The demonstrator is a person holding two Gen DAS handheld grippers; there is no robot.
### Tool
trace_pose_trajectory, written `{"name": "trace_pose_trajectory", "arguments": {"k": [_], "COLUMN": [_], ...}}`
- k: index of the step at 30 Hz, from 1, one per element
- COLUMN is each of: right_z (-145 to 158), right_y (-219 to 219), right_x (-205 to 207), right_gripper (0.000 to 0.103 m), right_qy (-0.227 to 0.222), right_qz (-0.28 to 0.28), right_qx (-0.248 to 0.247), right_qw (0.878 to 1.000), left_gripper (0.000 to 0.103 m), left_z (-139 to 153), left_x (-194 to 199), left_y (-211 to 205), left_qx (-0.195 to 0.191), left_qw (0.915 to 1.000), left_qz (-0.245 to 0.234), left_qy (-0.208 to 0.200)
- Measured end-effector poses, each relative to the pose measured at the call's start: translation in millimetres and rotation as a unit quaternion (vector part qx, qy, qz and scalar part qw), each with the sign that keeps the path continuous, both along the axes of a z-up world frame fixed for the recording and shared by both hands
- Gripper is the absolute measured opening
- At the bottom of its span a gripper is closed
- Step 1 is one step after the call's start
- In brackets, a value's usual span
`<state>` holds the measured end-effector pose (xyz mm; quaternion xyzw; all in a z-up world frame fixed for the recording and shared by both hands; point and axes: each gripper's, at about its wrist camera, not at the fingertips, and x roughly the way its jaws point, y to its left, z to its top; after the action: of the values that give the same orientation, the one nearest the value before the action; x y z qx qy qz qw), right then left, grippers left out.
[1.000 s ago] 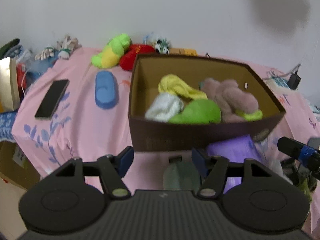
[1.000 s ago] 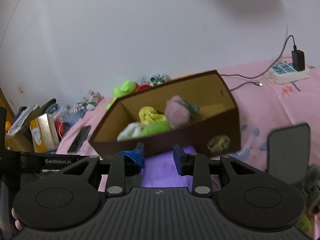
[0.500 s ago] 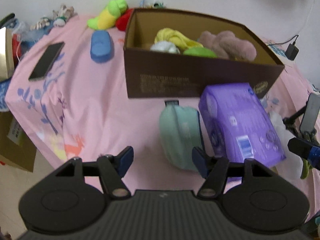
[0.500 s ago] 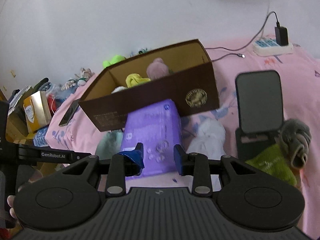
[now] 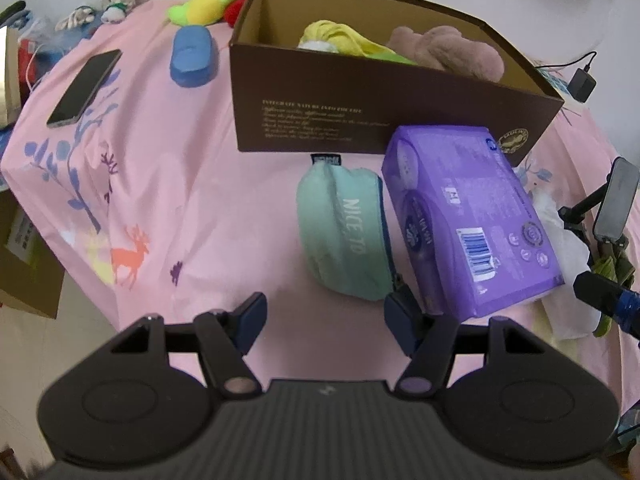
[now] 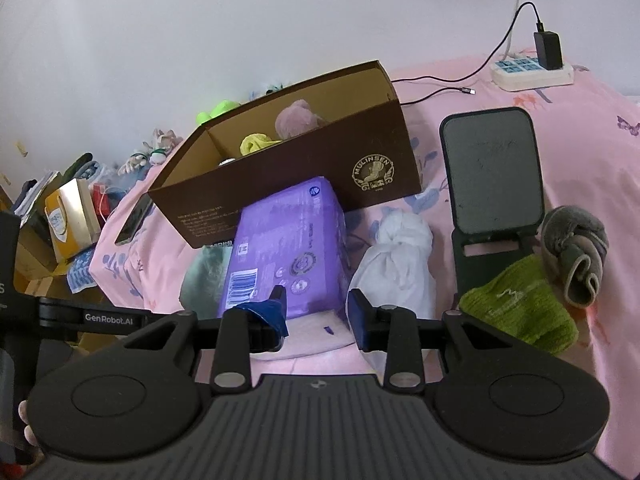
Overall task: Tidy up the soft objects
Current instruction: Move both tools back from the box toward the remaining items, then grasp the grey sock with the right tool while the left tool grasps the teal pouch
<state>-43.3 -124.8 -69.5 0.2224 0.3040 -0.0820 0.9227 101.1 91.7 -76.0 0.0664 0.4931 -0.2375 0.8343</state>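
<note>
Left wrist view: the left gripper is hovering, jaws apart and empty, over one mint pouch lying beside one purple pack, both before one brown box.

Right wrist view: the right gripper is hanging with jaws apart near one white bundle and one green cloth.

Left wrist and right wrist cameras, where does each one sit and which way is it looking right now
Left wrist: rides on the left gripper, looking forward and down over its open fingers at the teal pouch, purple pack and brown box.
Right wrist: rides on the right gripper, looking across the bed from the box's right; open fingers show, purple pack just ahead, white bundle beside it.
Shared: box, purple pack and pouch appear in both views.
</note>
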Motion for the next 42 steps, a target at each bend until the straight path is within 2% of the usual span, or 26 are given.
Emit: {"name": "trace_pose_trajectory", "arguments": {"k": [7, 13, 20, 30, 36, 42], "right_z": [1.1, 1.8, 0.0, 0.2, -1.9, -0.4], "right_y": [-17.1, -34.4, -55.6, -99.4, -112.6, -131.4], "right_x": [-16.5, -32.9, -40.7, -60.9, -66.1, -70.3], "right_gripper": [0.016, 0.016, 0.016, 0.017, 0.017, 0.017], "right_qy": [-0.006, -0.029, -0.03, -0.031, -0.031, -0.041], "right_qz": [0.02, 0.035, 0.021, -0.049, -0.05, -0.076], "right_qx": [0.011, 0.029, 0.038, 0.046, 0.06, 0.062], "right_qw": [1.0, 0.999, 0.999, 0.997, 0.997, 0.994], "left_gripper": [0.068, 0.068, 0.068, 0.068, 0.068, 0.068], "left_z": [2.6, 1.3, 7.5, 8.4, 8.3, 18.6], "left_x": [-15.2, -27.8, -43.0, -64.9, -64.1, -73.6], "left_y": [-14.0, -21.8, -27.2, -52.4, -57.7, -67.9], "left_qx": [0.011, 0.02, 0.022, 0.022, 0.018, 0.009], "left_qw": [0.9998, 0.9989, 0.9978, 0.9993, 0.9992, 0.9997], "left_qz": [0.017, 0.041, 0.062, 0.029, 0.036, 0.006], "left_qy": [0.003, 0.009, 0.003, -0.002, -0.003, -0.024]}}
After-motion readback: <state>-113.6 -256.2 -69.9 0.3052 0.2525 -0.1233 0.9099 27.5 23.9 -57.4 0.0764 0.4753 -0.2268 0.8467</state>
